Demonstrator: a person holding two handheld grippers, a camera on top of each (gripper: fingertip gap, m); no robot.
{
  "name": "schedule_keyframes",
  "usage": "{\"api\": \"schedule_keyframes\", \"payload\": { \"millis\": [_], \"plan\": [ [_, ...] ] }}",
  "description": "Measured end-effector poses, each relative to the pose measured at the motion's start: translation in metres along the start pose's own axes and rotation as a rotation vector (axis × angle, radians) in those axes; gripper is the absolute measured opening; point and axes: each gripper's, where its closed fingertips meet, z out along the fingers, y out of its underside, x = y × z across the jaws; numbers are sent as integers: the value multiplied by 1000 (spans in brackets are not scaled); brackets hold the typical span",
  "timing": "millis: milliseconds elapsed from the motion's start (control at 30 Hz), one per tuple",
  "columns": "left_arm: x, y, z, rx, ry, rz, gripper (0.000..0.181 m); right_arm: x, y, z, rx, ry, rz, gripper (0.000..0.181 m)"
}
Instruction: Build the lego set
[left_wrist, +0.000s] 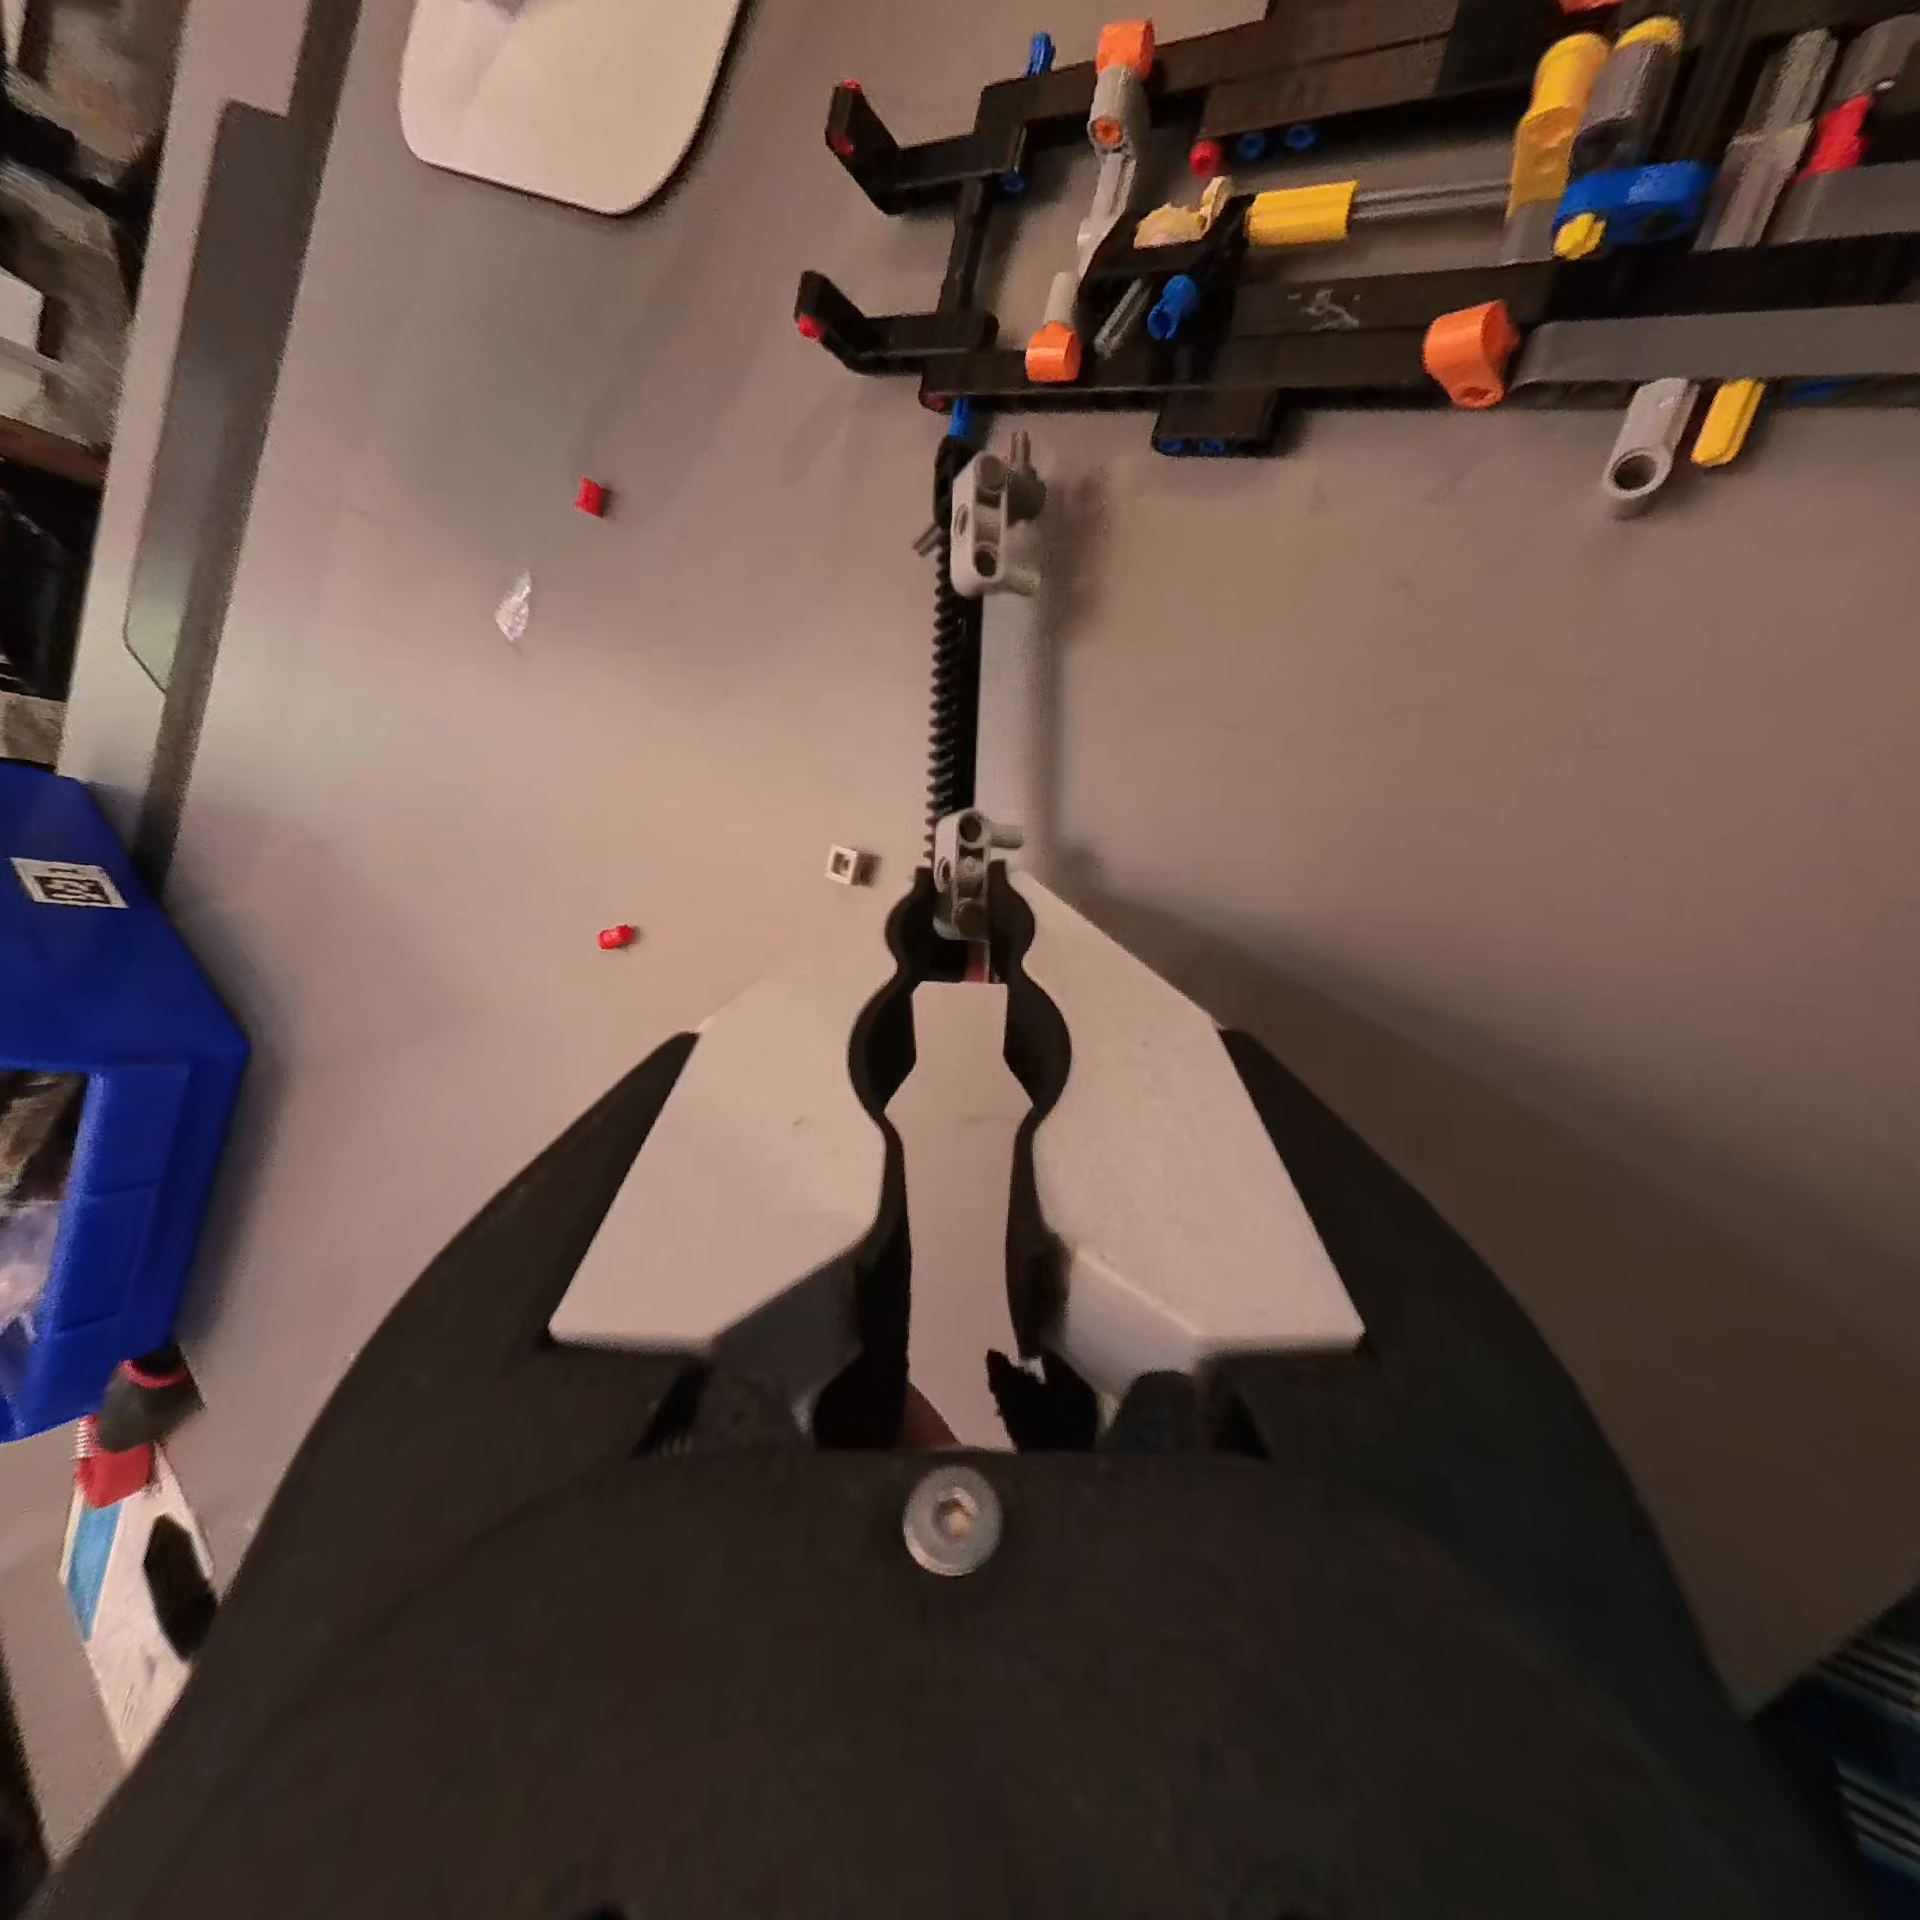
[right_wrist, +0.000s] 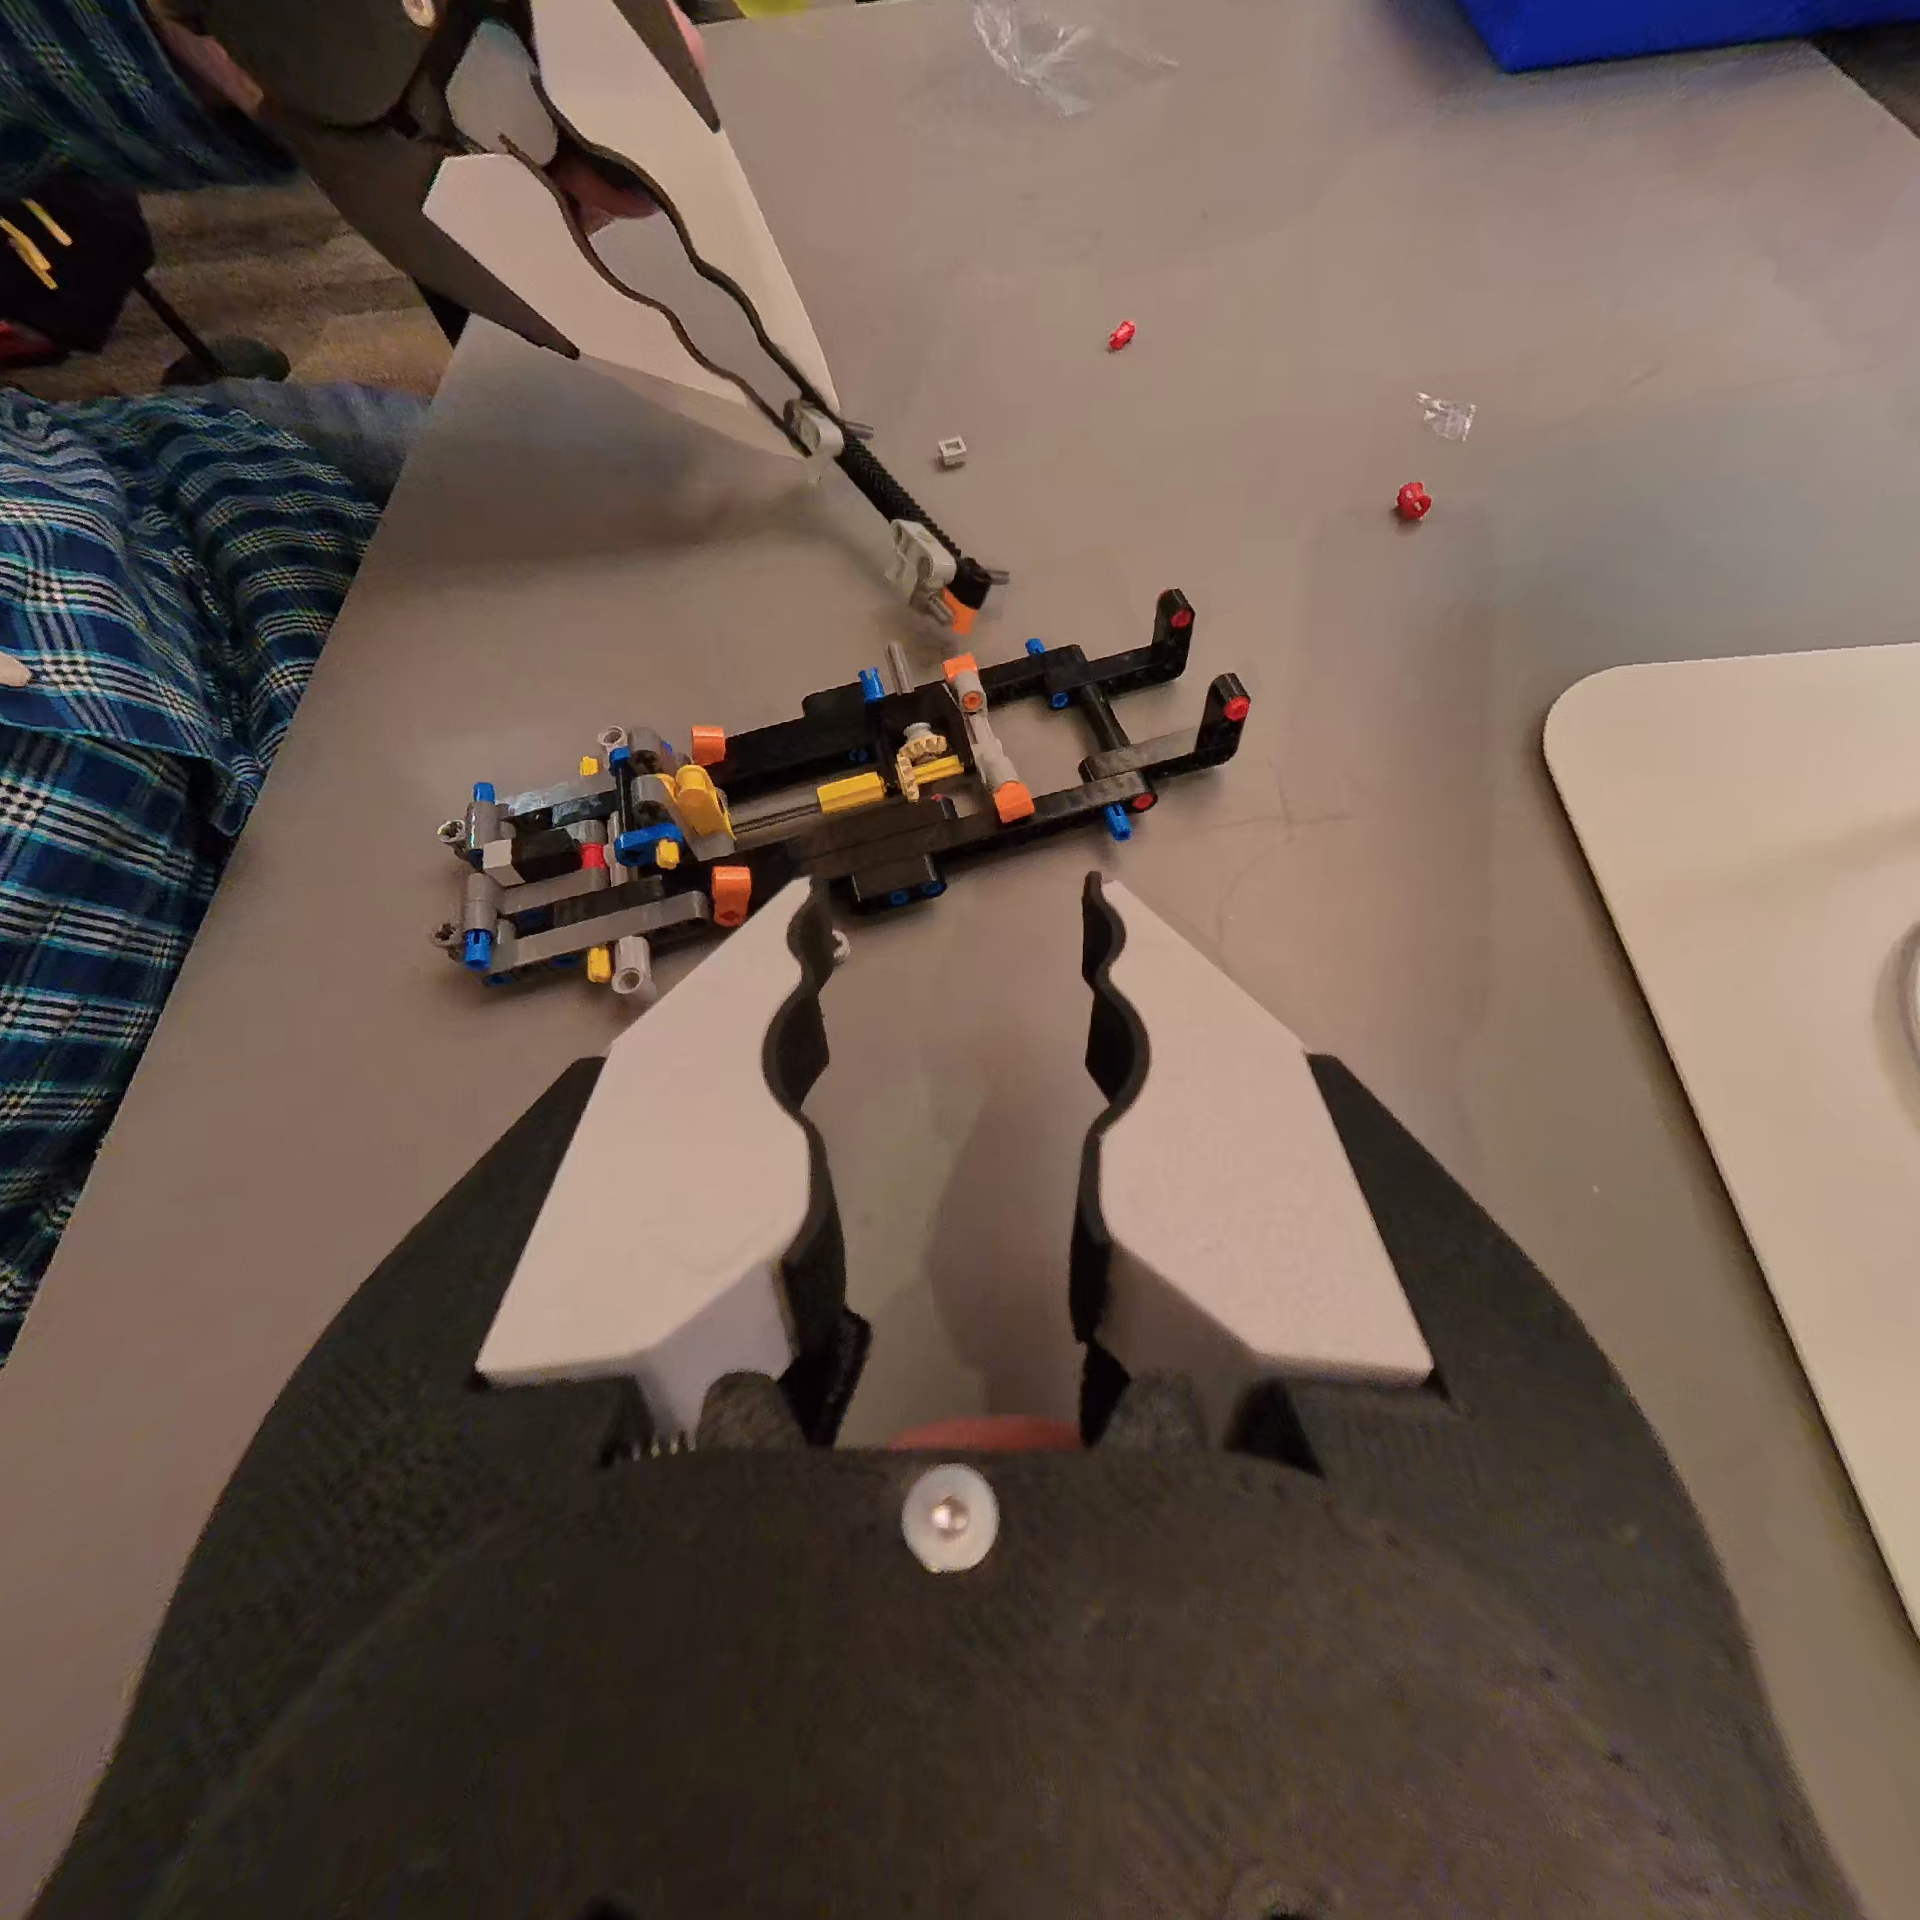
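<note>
Right wrist view: left gripper (right_wrist: 805, 431) clenches rack assembly (right_wrist: 902, 525) beside chassis (right_wrist: 831, 790); right gripper (right_wrist: 951, 904) gapes, red studs (right_wrist: 1411, 501) apart.

Your left gripper (right_wrist: 805, 431) clamps the near end of the rack piece (right_wrist: 899, 509), which slants down so its far tip hangs just beside the chassis (right_wrist: 831, 790) on the table (right_wrist: 1351, 260). Your right gripper (right_wrist: 951, 904) sits spread just near of the chassis. Small loose bits (right_wrist: 1411, 501) lie well right of the rack; a board (right_wrist: 1714, 831) lies far right.
</note>
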Motion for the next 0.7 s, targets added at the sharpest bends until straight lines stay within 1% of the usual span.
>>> {"api": "schedule_keyframes", "payload": {
  "millis": [100,367,700],
  "plan": [
    [-2,-5,-5,20,-38,22,8,-2,-2,0,4,2,-10,46],
    [-5,-16,-15,51,-86,34,8,-3,-8,0,34,4,-22,46],
    [6,-48,-23,136,-119,73,8,-6,-15,1,71,-6,-10,46]
  ]
}}
